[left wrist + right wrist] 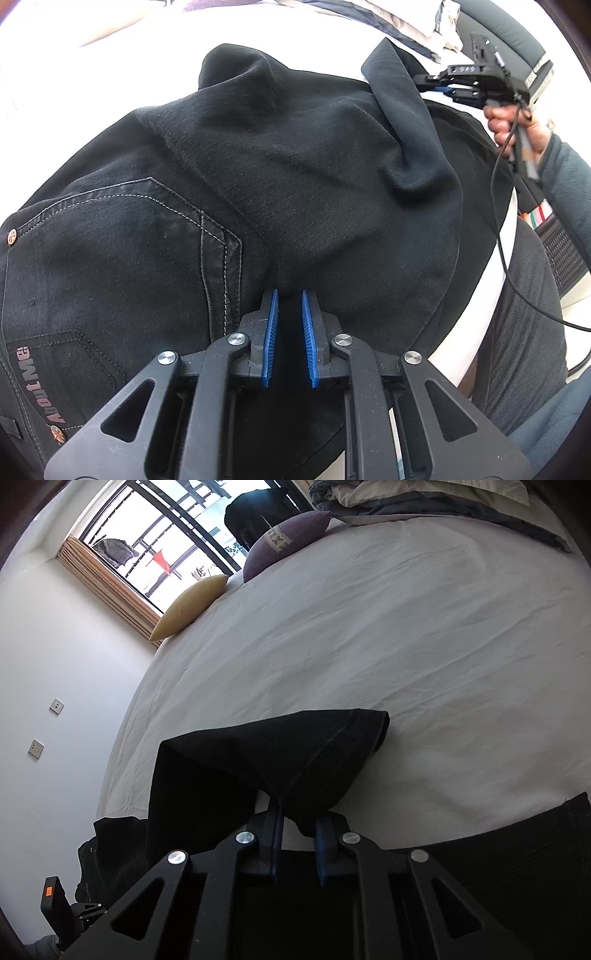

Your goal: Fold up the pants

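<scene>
From the left wrist view, the black pants (229, 192) lay spread over the white bed (74, 66), a stitched back pocket and a waistband label reading "About Me" toward the lower left, with a loose fold of leg heaped up across the middle. The left claw (290, 295) pointed steeply down at them, its blue pads nearly together and pinching a ridge of the dark cloth at the tips. At the upper right the right claw (441, 86) sat at the far edge of the fabric, held by a hand (517, 125) in a grey sleeve, a black cable trailing down from it; how its jaws stood could not be made out there. Rumpled bedding was cut off at the top edge, and a dark chair back beyond the claw was only partly seen. From the right wrist view, the right claw (297, 812) was closed on a hem end of a pant leg (295, 753), which tented up from the pads and hid their tips. The pale sheet stretched away behind, wrinkled. A yellow pillow (192, 603) and a purple pillow (284, 541) lay along the bed's far side beneath a window (162, 546), with a dark garment heaped behind the purple one. Two wall sockets showed at left; a black device with an orange label was cropped at the lower left corner.
</scene>
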A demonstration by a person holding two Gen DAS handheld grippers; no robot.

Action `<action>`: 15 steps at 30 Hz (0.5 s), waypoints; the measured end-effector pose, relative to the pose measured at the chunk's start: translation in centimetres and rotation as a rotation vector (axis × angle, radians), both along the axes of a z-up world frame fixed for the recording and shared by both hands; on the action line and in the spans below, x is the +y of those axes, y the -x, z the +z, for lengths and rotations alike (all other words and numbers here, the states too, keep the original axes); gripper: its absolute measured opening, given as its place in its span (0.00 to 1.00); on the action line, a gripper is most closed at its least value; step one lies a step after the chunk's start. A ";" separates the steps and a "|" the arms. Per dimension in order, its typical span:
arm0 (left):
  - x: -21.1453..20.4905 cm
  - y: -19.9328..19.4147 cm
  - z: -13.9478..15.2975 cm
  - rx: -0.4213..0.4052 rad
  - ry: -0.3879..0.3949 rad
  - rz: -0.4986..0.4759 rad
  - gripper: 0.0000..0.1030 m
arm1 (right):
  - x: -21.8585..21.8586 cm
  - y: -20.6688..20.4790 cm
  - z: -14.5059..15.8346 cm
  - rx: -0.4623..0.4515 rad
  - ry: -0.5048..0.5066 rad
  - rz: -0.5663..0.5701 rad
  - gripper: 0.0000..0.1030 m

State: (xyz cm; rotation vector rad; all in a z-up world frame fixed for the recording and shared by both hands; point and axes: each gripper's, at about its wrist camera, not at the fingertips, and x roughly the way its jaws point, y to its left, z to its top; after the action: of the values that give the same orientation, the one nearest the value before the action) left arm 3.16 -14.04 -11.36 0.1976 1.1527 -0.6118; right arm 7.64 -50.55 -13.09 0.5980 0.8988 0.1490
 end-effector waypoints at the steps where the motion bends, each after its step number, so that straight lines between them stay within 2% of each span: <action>1: -0.1 0.0 0.0 0.001 -0.001 -0.001 0.13 | -1.0 0.4 1.9 0.002 -0.031 -0.023 0.06; 2: -0.1 0.0 0.1 0.001 -0.001 -0.002 0.13 | -1.0 0.4 1.9 0.002 -0.031 -0.023 0.06; 3: -0.1 0.0 0.1 0.001 -0.002 -0.002 0.13 | -1.5 0.7 3.2 -0.011 -0.037 -0.024 0.06; 5: -0.2 0.1 0.0 -0.001 -0.003 -0.002 0.13 | -2.7 1.5 6.1 -0.037 -0.040 -0.026 0.06; 6: -0.2 0.1 0.0 -0.002 -0.004 -0.002 0.13 | -4.0 2.5 8.7 -0.049 -0.039 -0.037 0.06; 7: -0.2 0.1 0.0 -0.001 -0.004 -0.001 0.13 | -4.0 2.5 8.7 -0.049 -0.039 -0.037 0.06; 11: -0.2 0.0 0.0 0.007 0.001 -0.001 0.13 | -7.6 5.4 12.0 -0.045 -0.074 -0.084 0.05; 15: -0.4 0.0 0.0 0.006 -0.013 -0.012 0.13 | -9.6 8.8 13.9 -0.015 -0.054 -0.117 0.04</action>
State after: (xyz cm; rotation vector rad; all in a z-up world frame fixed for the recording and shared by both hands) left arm 3.20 -14.47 -11.36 0.2136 1.1621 -0.6157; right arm -1.12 -60.10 0.80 0.6971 0.8454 0.0728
